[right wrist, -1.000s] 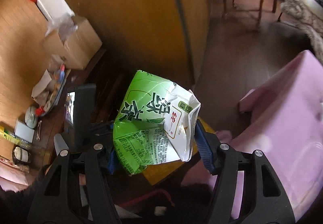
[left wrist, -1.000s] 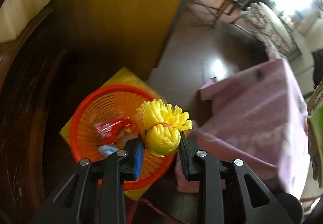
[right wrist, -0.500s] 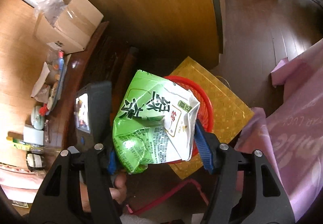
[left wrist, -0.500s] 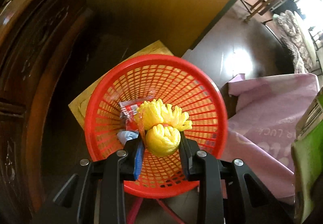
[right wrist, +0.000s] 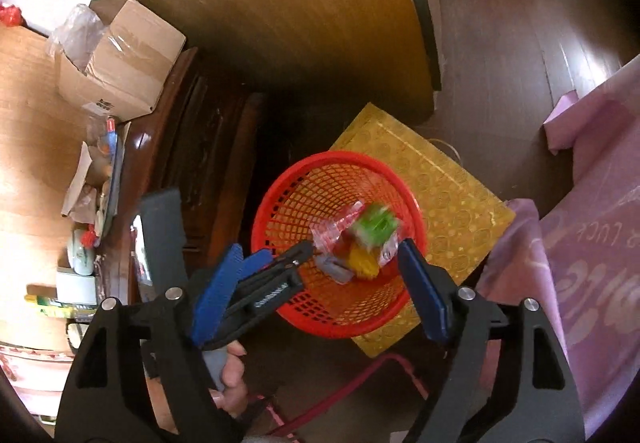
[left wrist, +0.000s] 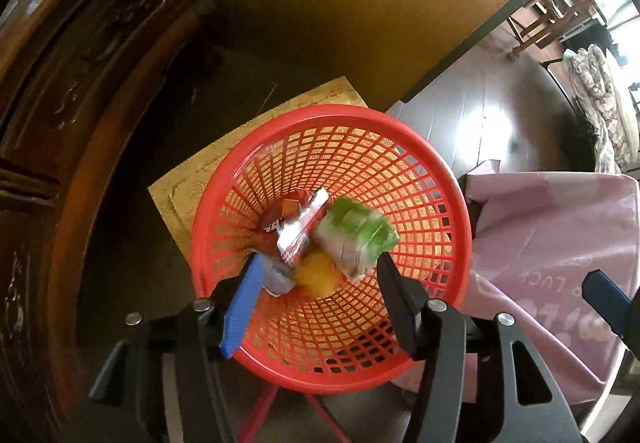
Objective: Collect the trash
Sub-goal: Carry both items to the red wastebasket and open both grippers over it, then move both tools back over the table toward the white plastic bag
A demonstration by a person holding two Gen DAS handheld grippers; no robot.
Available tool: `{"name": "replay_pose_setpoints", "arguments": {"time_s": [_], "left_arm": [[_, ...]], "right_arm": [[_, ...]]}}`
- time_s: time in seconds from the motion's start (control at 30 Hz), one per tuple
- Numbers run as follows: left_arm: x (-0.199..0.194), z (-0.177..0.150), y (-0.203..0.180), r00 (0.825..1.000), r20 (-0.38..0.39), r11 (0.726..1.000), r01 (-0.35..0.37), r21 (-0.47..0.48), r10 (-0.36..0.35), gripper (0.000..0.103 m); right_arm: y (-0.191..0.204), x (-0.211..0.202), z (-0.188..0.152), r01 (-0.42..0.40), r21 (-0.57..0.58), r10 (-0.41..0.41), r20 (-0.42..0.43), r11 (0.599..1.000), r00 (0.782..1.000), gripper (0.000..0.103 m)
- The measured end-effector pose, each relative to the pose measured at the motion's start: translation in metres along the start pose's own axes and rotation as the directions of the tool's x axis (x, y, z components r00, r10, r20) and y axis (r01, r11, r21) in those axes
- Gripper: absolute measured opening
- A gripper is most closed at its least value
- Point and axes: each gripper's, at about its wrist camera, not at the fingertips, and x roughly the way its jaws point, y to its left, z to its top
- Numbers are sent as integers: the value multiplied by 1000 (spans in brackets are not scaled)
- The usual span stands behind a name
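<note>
A red mesh basket (left wrist: 424, 171) stands on a gold mat (left wrist: 192, 179); it also shows in the right wrist view (right wrist: 280, 203). Inside it lie a yellow foam net (left wrist: 316, 275), a red and silver wrapper (left wrist: 300, 227), a blurred green packet (left wrist: 356, 239) and a bluish scrap (left wrist: 276, 279). My left gripper (left wrist: 316, 267) is open and empty just above the basket. My right gripper (right wrist: 316, 263) is open and empty, higher above the basket, with the left gripper (right wrist: 264, 275) below it. The green packet (right wrist: 376, 227) and the yellow net (right wrist: 364, 263) show there too.
A dark carved wooden cabinet (left wrist: 60, 123) stands left of the basket, a wood panel wall (left wrist: 340, 3) behind it. A pink cloth-covered surface (left wrist: 560, 243) lies to the right. A cardboard box (right wrist: 120, 63) and clutter sit on the cabinet top. Red cord (right wrist: 352, 387) lies on the floor.
Both grippers have opened. The yellow foam net and the green packet have dropped into the red basket. Both grippers moved closer over the basket.
</note>
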Motion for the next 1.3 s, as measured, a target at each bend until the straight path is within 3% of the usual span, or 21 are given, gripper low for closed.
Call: {"name": "replay_pose_setpoints", "arguments": {"time_s": [0.2,0.43,0.5,0.57,0.7,0.77,0.83,0.93,1.0,1.13,1.23,1.3], "left_arm": [[-10,0,-12,1000,18,1000,5,12,-6,63],[-38,-8,-52,997,68,994,23,105,-30,69],[-52,-10,-65,994,98,990,24,136,-37,73],[-61,-12,-75,992,121,987,22,159,-42,75],[-80,-16,-103,985,160,974,23,227,-60,77],[-86,-18,-120,982,174,965,23,260,-70,78],[-92,-23,-145,979,182,953,34,301,-93,78],[-102,-31,-184,973,184,933,64,355,-137,79],[-107,-40,-211,969,176,913,93,397,-175,79],[-119,-67,-276,953,192,847,103,521,-234,87],[-123,-84,-322,940,186,797,125,591,-285,88],[-122,-92,-352,934,185,782,136,609,-306,88]], "right_arm": [[-3,-13,-1,25,0,-25,60,1000,998,77],[-9,-42,-8,80,20,-83,175,997,981,77],[-14,-66,-11,102,44,-110,272,994,956,77],[-24,-99,-16,105,72,-125,382,992,916,77],[-54,-155,-35,98,149,-160,504,984,848,81],[-75,-177,-42,58,189,-151,520,980,841,82],[-99,-208,-50,42,235,-173,570,971,804,82],[-127,-244,-63,40,262,-194,593,964,782,83],[-145,-261,-76,96,274,-246,591,957,768,85],[-192,-291,-104,238,319,-386,567,917,727,91],[-233,-305,-118,259,379,-439,536,888,721,92],[-257,-315,-123,262,409,-460,520,874,720,92]]}}
